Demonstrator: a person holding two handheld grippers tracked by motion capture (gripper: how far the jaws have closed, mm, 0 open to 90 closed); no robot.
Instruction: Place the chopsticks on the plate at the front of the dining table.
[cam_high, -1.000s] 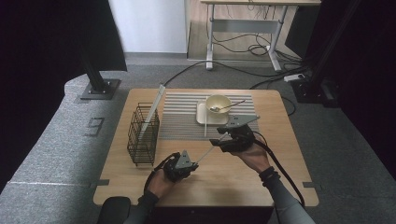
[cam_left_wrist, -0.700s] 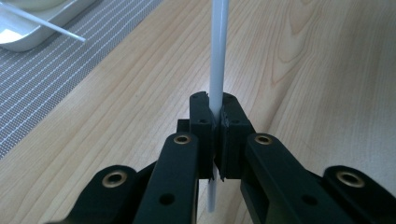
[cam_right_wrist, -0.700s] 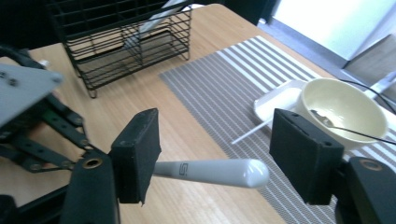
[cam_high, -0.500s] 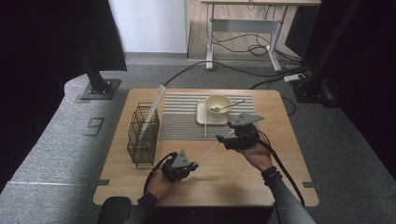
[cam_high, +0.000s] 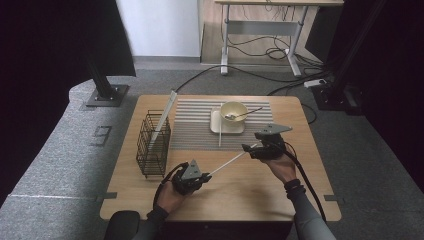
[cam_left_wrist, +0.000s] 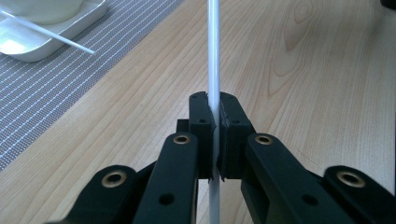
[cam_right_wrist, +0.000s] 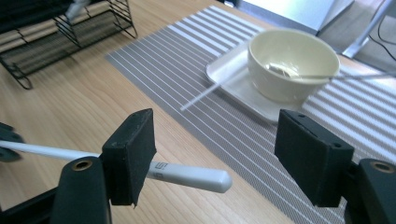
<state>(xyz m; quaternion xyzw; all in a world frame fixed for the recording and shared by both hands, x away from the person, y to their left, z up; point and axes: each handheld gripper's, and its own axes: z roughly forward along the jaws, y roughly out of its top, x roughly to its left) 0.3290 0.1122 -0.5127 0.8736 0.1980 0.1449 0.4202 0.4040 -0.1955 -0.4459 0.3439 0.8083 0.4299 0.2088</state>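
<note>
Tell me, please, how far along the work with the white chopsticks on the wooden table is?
Done: one flat white piece leans in the black wire rack. In hand: the left gripper is shut on a white chopstick, whose thick end lies between the right gripper's open jaws, which have just been opening. Left: the second white chopstick on the white tray, and the cream bowl with its spoon.

White chopstick (cam_high: 227, 163) lying slantwise above the near table, near end pinched, thick far end poking free

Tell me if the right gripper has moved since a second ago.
Yes. The right gripper has dropped from beside the plate toward the person, off the striped mat.
</note>
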